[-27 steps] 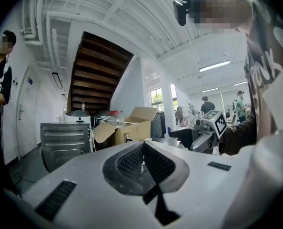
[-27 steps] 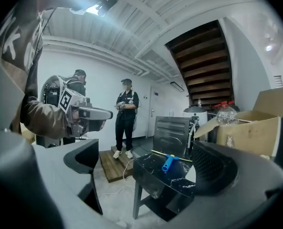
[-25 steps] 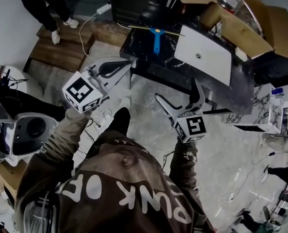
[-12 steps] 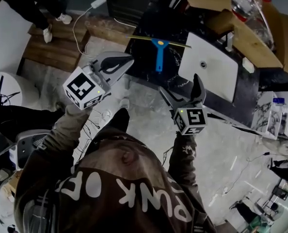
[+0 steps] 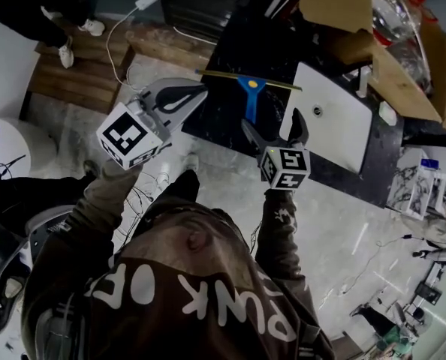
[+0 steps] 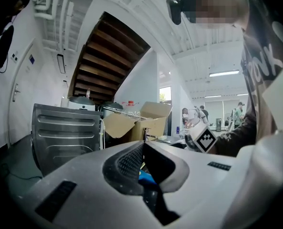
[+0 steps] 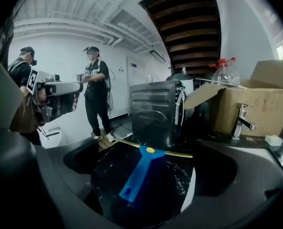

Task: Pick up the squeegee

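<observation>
The blue-handled squeegee with a yellow blade (image 5: 251, 98) lies flat on the black marble table (image 5: 238, 51), left of the white sink (image 5: 334, 117), while the right gripper (image 5: 274, 126) hangs at its handle's near end with jaws spread wide and the left gripper (image 5: 197, 92), jaws pressed together and empty, stays off the table's left edge.

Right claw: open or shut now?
Open. In the right gripper view the right claw has its jaws wide apart, with the blue squeegee lying flat on the black counter beyond them, ungripped.
</observation>
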Demonstrator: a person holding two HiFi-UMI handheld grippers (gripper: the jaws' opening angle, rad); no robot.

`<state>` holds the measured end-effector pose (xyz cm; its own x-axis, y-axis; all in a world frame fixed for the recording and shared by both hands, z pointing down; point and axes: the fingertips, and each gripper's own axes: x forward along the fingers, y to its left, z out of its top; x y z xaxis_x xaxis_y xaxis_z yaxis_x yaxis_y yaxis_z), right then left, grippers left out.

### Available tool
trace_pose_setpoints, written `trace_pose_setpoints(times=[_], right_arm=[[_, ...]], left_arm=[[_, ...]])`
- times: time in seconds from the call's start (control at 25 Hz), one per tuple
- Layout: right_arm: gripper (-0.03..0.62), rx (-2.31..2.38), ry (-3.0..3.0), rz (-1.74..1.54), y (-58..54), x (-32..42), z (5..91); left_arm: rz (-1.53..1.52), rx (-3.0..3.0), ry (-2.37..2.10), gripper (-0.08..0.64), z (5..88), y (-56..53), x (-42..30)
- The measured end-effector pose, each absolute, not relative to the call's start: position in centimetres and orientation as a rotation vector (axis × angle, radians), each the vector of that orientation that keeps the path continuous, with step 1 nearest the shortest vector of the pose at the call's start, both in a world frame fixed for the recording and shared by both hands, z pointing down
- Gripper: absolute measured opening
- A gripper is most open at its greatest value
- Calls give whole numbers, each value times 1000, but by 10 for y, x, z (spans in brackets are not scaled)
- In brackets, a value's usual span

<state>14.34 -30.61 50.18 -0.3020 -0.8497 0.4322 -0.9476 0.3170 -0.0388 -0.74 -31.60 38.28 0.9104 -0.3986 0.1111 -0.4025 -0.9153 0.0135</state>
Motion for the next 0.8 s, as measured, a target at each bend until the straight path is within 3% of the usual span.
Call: trace_pose_setpoints(times=[0.64, 0.8], right_arm=[[592, 1562, -1956, 666, -374, 140, 604], [526, 1461, -1929, 731, -375, 134, 617]], left_arm=[[159, 2988, -659, 3, 389, -343, 4], [161, 2986, -664, 3, 390, -348, 10]])
